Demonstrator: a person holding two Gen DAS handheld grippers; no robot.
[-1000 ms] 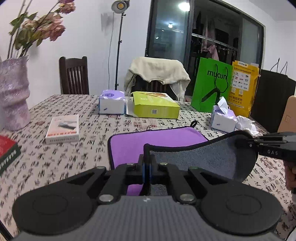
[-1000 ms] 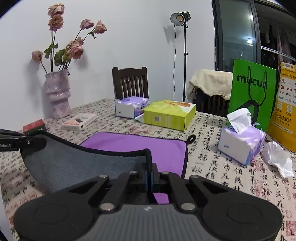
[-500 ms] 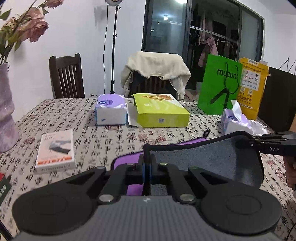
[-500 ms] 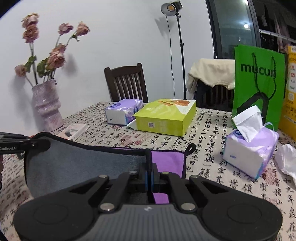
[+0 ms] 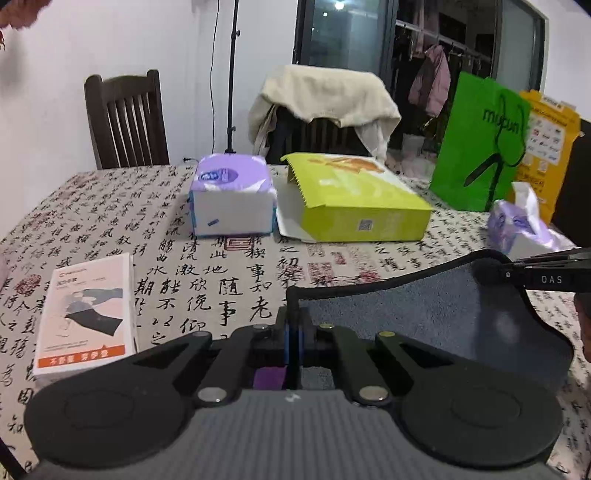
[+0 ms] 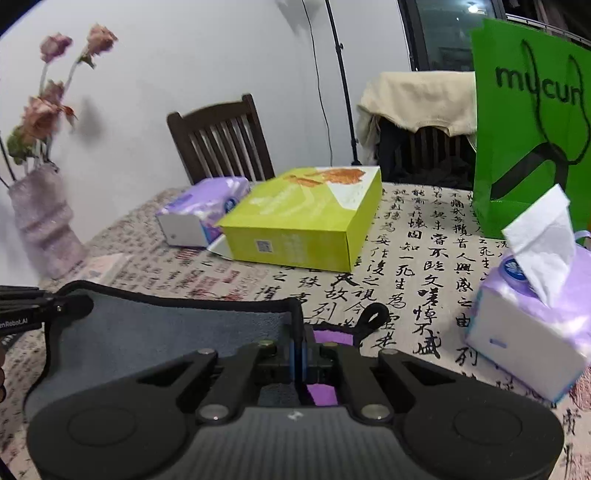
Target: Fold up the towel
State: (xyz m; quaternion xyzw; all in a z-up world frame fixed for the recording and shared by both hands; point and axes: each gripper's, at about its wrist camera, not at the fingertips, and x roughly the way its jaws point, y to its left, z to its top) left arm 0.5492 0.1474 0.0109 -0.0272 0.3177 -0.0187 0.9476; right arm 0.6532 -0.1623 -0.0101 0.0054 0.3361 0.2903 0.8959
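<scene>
Grey towel [image 5: 424, 317] hangs mid-fold between left gripper [image 5: 293, 332] and right gripper [image 6: 298, 345], both clenched on its corners; next, lay that edge flat at lower centre.

A white wall [image 5: 110, 44] is seen at upper left, with a dark wooden chair [image 5: 125, 118] set against it. A dark window [image 5: 343, 33] is shown at upper centre, where a lamp is reflected.

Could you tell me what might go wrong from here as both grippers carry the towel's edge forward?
The grey-and-purple towel hangs slack between the left gripper and right gripper; uneven travel could skew the fold. Its black hanging loop may bunch underneath. The yellow-green cardboard box ahead could get bumped.
</scene>
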